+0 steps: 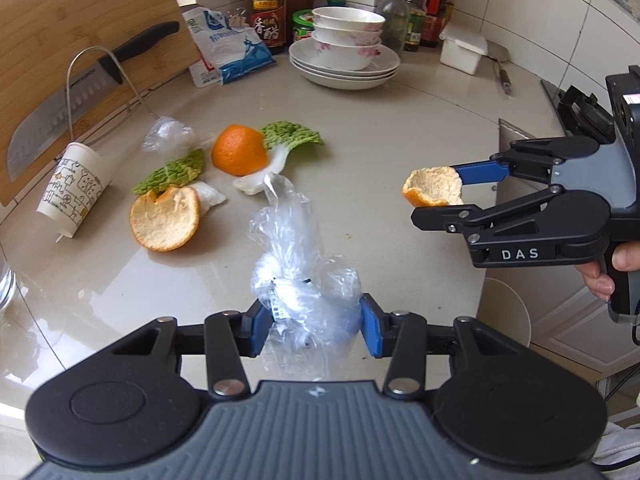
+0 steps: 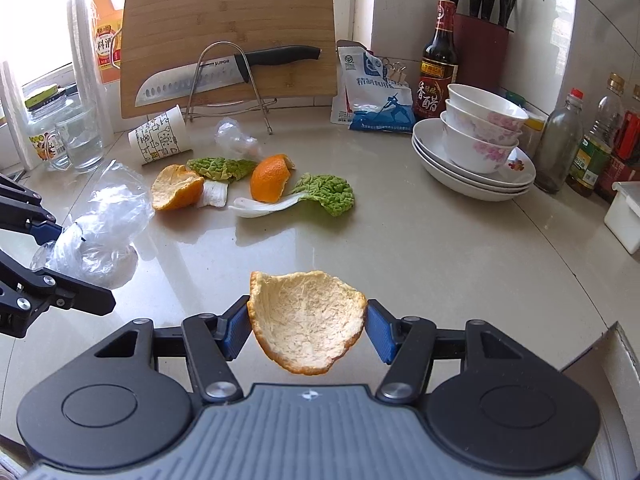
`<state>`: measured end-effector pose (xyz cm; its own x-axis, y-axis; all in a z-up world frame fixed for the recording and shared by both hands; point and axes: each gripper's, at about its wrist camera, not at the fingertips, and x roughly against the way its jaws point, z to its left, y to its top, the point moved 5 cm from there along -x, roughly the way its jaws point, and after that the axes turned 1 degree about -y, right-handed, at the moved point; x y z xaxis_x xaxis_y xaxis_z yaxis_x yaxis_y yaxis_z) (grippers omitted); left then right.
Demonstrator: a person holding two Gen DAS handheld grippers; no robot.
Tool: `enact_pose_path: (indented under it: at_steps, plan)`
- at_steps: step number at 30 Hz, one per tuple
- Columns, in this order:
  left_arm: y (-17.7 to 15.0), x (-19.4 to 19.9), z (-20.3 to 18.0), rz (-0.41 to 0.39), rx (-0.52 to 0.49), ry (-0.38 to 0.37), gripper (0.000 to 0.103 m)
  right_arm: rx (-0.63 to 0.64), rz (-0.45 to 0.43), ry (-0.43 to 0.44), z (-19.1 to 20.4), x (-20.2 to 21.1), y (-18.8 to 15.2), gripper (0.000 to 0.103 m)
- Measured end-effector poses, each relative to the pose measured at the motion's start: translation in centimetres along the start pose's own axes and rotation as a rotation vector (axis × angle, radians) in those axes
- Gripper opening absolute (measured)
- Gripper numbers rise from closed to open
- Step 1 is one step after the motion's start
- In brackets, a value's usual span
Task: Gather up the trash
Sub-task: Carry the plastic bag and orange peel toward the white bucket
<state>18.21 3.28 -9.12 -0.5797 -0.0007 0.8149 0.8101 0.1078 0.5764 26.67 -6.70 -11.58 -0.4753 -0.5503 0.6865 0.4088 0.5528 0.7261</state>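
Item 1. Left gripper: pads pressed into a crumpled clear plastic bag, which it holds lifted off the counter; the bag's loose tail rises toward 12 o'clock in the left wrist view.

Item 2. Right gripper: narrowed onto a cupped orange peel, pith side up, pinched at its two side edges and carried above the counter. In the left wrist view it sits at 3 o'clock.

Item 3. Trash not yet collected, mid-counter:
- large orange peel, pith visible, lying over a cabbage leaf;
- second orange peel, rind out, touching a larger cabbage leaf at its 4 o'clock;
- small wad of clear plastic at 12 o'clock of the leaves;
- paper cup tipped on its side, at 10 o'clock.

Item 4. Not trash: knife on a wire rack against a cutting board; stacked bowls on plates at 2 o'clock; salt bag; vinegar bottle.

No bin is visible in either view.

Item 5. Risks, as judged:
- The peel is gripped only by thin curled edges, so it could fold or slip out in transit.
- The slick bag may slide from the pads if the squeeze eases.
- Reaching for the cup passes near the knife blade.
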Motion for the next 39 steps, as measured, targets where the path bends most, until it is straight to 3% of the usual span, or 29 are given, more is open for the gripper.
enact_pose_path:
  at_steps: [12,25,31,39]
  plan:
    - [1.5,-0.4,-7.9,-0.005,-0.148,-0.135,0.045,-0.113,-0.019,-0.104,-3.8,6.1,-4.7,0.065]
    - [2.8,-3.6,-18.4,0.035,-0.315,-0.282,0.045,-0.316,0.028,-0.287,-10.8,11.0,-13.7,0.065]
    - [3.1,-5.9,-22.7,0.061,-0.361,-0.323,0.045,-0.403,0.054,-0.352,-14.2,11.0,-18.4,0.065]
    - [3.2,-9.1,-26.0,0.079,-0.403,-0.311,0.045,-0.494,0.104,-0.389,-17.9,8.4,-24.4,0.065]
